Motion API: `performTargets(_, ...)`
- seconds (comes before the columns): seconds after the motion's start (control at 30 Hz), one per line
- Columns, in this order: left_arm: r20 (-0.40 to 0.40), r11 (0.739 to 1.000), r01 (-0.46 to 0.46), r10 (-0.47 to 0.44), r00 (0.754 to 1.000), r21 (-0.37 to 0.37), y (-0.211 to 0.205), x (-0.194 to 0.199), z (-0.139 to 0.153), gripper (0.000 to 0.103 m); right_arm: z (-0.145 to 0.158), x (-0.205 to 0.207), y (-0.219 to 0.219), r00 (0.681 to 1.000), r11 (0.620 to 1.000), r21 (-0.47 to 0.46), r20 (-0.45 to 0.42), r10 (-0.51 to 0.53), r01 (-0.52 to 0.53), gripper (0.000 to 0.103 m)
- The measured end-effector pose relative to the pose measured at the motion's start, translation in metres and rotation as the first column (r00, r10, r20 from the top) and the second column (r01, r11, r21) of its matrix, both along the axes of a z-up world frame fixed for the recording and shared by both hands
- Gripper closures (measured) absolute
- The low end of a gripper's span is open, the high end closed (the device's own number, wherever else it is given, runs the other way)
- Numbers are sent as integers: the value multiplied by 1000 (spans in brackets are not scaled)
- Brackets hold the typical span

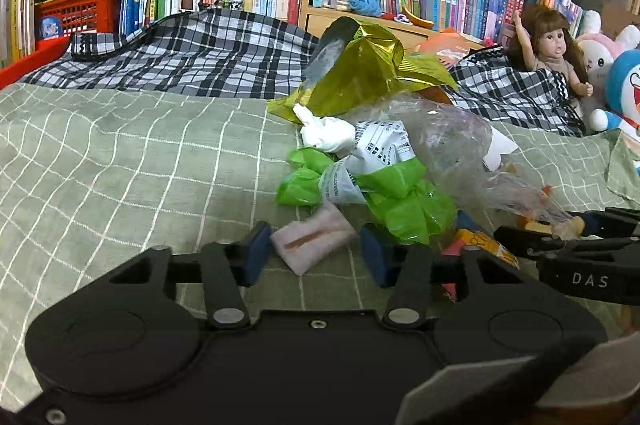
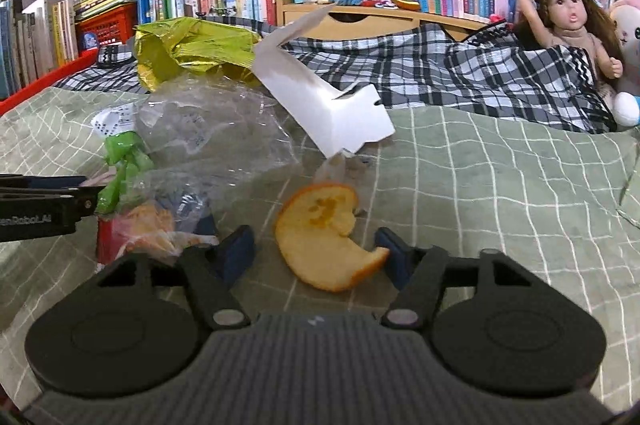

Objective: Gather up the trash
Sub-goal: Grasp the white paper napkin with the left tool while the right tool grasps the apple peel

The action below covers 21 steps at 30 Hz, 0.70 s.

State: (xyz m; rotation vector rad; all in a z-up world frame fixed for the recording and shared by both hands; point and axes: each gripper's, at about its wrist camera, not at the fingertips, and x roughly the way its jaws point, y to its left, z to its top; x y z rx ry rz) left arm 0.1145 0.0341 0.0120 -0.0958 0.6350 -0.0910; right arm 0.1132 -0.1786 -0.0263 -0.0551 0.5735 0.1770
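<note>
Now: left hand-held gripper (image 1: 316, 257) apart, pink wrapper (image 1: 312, 243) betw. pads, no clamp. Right hand-held gripper (image 2: 316, 251) apart around orange peel (image 2: 324, 237), mid-bed (image 2: 500, 185), w/ trash pile (image 1: 380, 153) beside.

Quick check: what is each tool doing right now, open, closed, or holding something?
Left tool: open, pads either side of the pink wrapper, not pressing it.
Right tool: open around the orange peel, not gripping it yet.
</note>
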Motion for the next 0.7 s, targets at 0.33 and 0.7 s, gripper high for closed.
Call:
performTargets(0.33, 2, 1000, 15, -15, 1000, -25, -1, -14, 4, 59, 4, -19, -3, 999, 1000, 6, 45, 2, -2, 58)
performTargets(0.7, 51, 999, 32, -32, 998, -7, -5, -44, 23, 59, 16, -43, -3, 998, 1000, 8, 68, 7, -8, 59)
